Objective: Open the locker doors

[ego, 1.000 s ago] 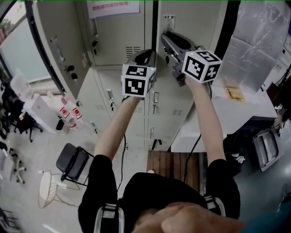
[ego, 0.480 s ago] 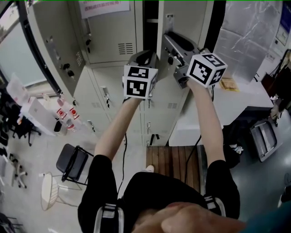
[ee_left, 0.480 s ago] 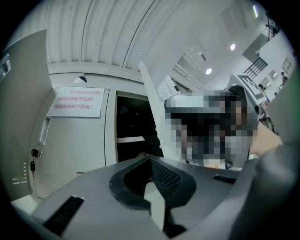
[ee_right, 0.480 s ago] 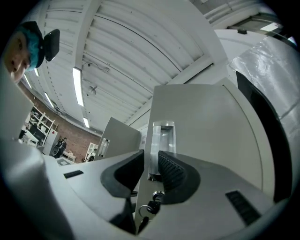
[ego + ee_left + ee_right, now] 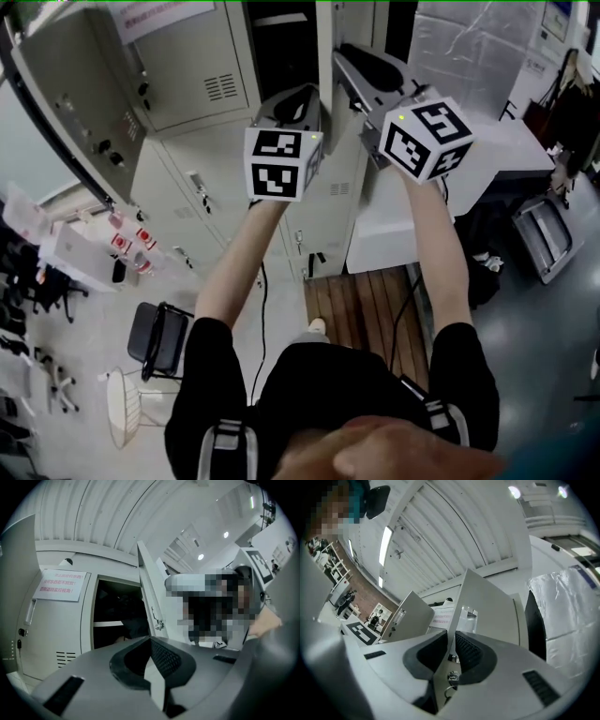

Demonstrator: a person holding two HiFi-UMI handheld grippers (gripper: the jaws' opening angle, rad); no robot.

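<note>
The upper locker door (image 5: 325, 47) stands swung out and edge-on, with its dark compartment (image 5: 281, 47) showing to its left. My left gripper (image 5: 302, 98) is shut on the door's free edge, which runs down between its pads in the left gripper view (image 5: 146, 588). My right gripper (image 5: 352, 70) holds the same door (image 5: 487, 606) higher up; its jaws have just been closing, and the door edge sits between the pads above a key (image 5: 452, 677). A neighbouring door with a notice (image 5: 58, 585) stays closed.
Another locker door (image 5: 66, 84) hangs open at far left. Closed lower lockers (image 5: 216, 178) are below. A white counter (image 5: 506, 159) stands right, with a plastic-wrapped panel (image 5: 459, 47) behind it. On the floor are a wooden platform (image 5: 361, 305), a folding chair (image 5: 155, 337) and bottles (image 5: 127, 244).
The upper door has swung outward and the dark gap beside it has widened. Both grippers came back toward me with the door.
</note>
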